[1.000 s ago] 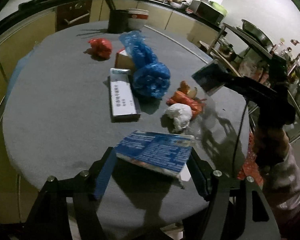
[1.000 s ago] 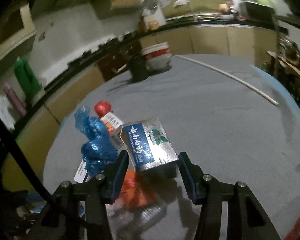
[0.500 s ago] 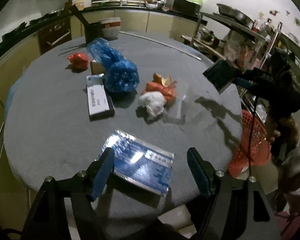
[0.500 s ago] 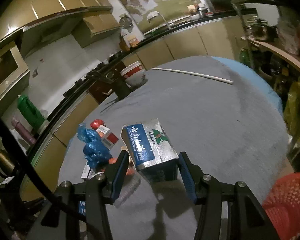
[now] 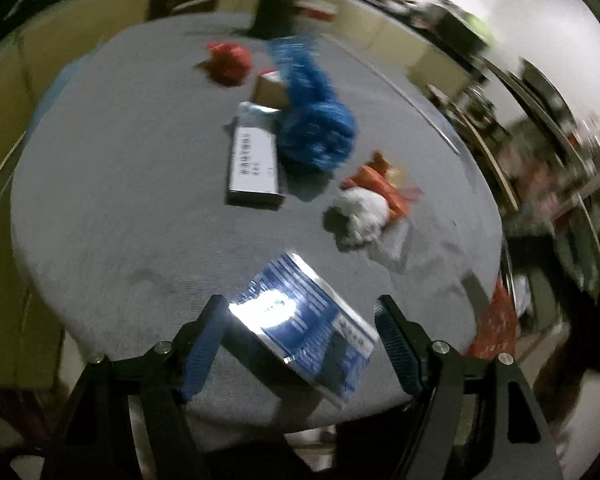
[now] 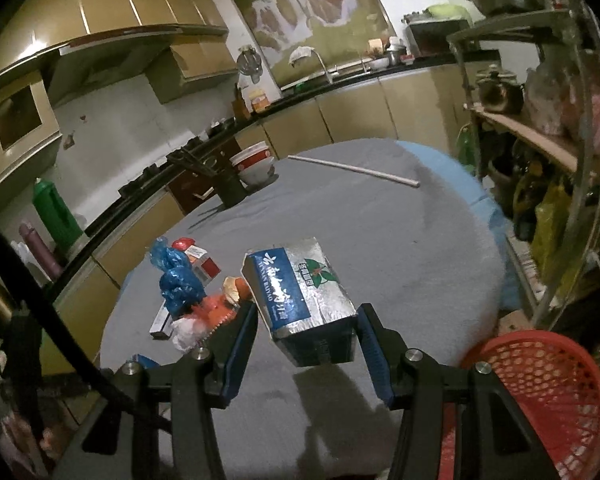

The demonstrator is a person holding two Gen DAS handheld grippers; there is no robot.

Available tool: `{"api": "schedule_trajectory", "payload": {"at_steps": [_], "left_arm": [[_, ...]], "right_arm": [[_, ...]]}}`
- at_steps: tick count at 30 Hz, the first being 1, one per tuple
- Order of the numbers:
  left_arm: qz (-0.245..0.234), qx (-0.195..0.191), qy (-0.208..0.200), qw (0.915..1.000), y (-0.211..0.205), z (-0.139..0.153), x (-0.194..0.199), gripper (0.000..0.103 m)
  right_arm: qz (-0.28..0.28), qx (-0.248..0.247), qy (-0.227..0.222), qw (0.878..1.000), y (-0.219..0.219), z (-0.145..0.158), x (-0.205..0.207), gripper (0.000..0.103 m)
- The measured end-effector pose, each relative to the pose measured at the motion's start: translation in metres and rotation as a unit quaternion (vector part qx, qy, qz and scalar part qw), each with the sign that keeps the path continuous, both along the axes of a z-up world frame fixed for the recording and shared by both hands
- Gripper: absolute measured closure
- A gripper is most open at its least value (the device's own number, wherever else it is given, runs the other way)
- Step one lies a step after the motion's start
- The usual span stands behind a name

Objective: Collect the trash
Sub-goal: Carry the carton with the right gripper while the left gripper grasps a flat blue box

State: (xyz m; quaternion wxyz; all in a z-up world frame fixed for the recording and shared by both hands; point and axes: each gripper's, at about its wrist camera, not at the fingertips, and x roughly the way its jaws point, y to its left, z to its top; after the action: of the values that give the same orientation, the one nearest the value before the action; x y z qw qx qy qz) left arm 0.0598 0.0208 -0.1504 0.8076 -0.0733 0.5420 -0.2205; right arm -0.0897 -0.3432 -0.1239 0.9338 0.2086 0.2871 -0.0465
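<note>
My right gripper (image 6: 306, 334) is shut on a silver and blue carton (image 6: 300, 290), held above the round grey table (image 6: 400, 248) near its edge. A red mesh basket (image 6: 536, 396) sits below at lower right. My left gripper (image 5: 300, 336) is open around a flat blue and silver packet (image 5: 300, 328) near the table's front edge; contact is not clear. Further back lie a white wad (image 5: 360, 220), orange wrapper (image 5: 384, 188), blue plastic bag (image 5: 316, 120), white box (image 5: 254, 164) and red wad (image 5: 228, 60).
A dark cup (image 6: 230, 190) and stacked bowls (image 6: 256, 164) stand at the table's far edge, with a long white stick (image 6: 356, 170) beside them. Kitchen counters curve behind. A metal shelf rack (image 6: 540, 152) stands to the right of the table.
My right gripper has drawn back with the carton, and the red basket now shows larger below it. The left view has shifted and blurred; the blue packet sits between its open fingers.
</note>
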Motion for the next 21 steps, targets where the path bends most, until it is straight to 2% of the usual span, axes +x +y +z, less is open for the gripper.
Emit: {"api": "schedule_trajectory", "payload": {"at_steps": [5, 11, 15, 21], "left_arm": [[0.046, -0.003, 0.061, 0.9971, -0.009, -0.001, 0.013, 0.027], [0.072, 0.041, 0.087, 0.9928, -0.029, -0.005, 0.020, 0.027], [0.088, 0.046, 0.092, 0.9908, -0.033, -0.007, 0.020, 0.027], [0.072, 0.079, 0.107, 0.9885, -0.053, -0.025, 0.018, 0.027]], "right_arm": [[-0.019, -0.008, 0.002, 1.000, -0.010, 0.001, -0.021, 0.049], [-0.051, -0.005, 0.007, 0.999, -0.032, -0.003, -0.046, 0.049], [-0.071, -0.006, 0.008, 0.997, -0.046, -0.004, -0.066, 0.049], [-0.097, -0.003, 0.023, 0.995, -0.062, -0.014, -0.086, 0.049]]}}
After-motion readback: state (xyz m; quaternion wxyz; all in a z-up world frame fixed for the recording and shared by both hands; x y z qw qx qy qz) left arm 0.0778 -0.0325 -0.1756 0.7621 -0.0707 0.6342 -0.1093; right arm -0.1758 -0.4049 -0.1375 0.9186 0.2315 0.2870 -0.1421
